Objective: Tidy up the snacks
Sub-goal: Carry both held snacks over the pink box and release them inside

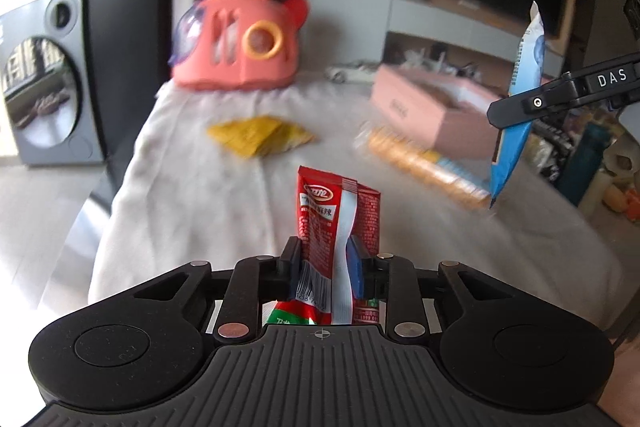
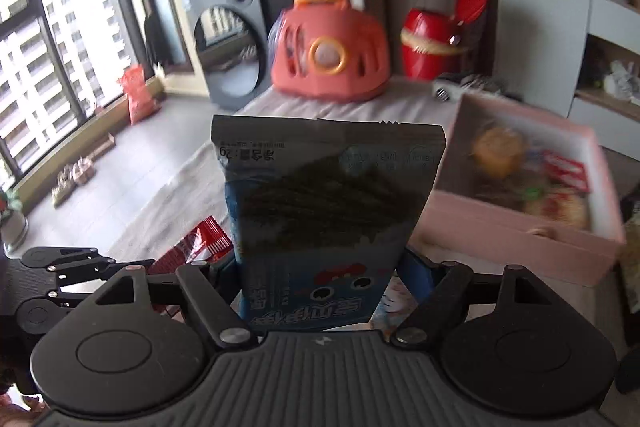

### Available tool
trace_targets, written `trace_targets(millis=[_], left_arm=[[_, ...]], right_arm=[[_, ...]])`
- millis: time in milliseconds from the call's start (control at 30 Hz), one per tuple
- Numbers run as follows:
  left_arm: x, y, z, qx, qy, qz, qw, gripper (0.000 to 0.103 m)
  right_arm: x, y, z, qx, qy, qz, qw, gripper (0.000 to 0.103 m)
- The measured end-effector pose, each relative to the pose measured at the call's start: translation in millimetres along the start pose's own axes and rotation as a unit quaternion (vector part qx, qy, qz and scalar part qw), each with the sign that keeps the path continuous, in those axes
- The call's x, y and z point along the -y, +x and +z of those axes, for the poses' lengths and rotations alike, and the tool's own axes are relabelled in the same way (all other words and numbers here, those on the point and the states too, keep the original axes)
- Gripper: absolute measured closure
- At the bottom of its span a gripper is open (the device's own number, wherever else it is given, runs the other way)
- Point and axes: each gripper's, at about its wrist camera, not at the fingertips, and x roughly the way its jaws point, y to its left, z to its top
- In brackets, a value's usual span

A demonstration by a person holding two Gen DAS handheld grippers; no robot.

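Red snack packet (image 1: pixel 338 223): upright between the pads of the left gripper (image 1: pixel 326 267), pinched on both sides, lifted above the near part of the table.
Blue seaweed packet (image 2: pixel 328 227): upright in the right gripper (image 2: pixel 320 283), whose fingers press its two edges; it hangs above the table's right side.
Pink box (image 2: pixel 520 239): open, at the table's right edge, with mixed snacks inside.
Yellow packet (image 1: pixel 260 135): flat near the table's middle.
Biscuit pack (image 1: pixel 424 163): lies just beside the pink box's near side.
Table (image 1: pixel 192 195): covered with a white cloth.
Pink toy case (image 1: pixel 240 39): at the far edge, orange handle on top.
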Motion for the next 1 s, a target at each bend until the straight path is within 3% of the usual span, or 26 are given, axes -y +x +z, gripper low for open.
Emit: trace_targets(millis=[133, 300, 400, 467, 633, 700, 767, 800, 900, 1000], left_arm=[[23, -16, 21, 0.030, 0.019, -0.031, 0.9989, 0.074], [56, -27, 99, 0.106, 0.066, -0.072, 0.9895, 0.074], [78, -4, 150, 0.122, 0.074, -0.104, 0.9843, 0.074], [89, 29, 178, 0.107, 0.053, -0.123, 0.9852, 0.073], [107, 145, 223, 0.056, -0.044, -0.173, 0.9824, 0.066], [100, 212, 225, 0.000, -0.091, -0.202, 0.9751, 0.066], [98, 266, 221, -0.064, -0.119, -0.169, 0.9764, 0.070], [97, 282, 220, -0.077, -0.119, -0.151, 0.9782, 0.073], [83, 290, 218, -0.067, -0.131, -0.163, 0.9756, 0.075], [54, 273, 219, -0.033, -0.128, -0.160, 0.9782, 0.075]], right_arm=[[8, -34, -1, 0.027, 0.000, -0.014, 1.000, 0.024], [31, -84, 16, 0.077, -0.008, -0.063, 0.995, 0.024], [57, -111, 38, 0.117, 0.004, -0.092, 0.989, 0.024], [77, -115, 54, 0.129, 0.022, -0.114, 0.985, 0.024], [133, -76, 93, 0.088, 0.066, -0.142, 0.984, 0.023], [154, -48, 101, 0.062, 0.071, -0.147, 0.985, 0.023], [174, -12, 107, 0.014, 0.074, -0.125, 0.989, 0.020], [185, 9, 108, -0.017, 0.089, -0.116, 0.989, 0.020], [209, 63, 104, -0.087, 0.132, -0.098, 0.982, 0.020], [229, 85, 100, -0.085, 0.172, -0.091, 0.977, 0.019]])
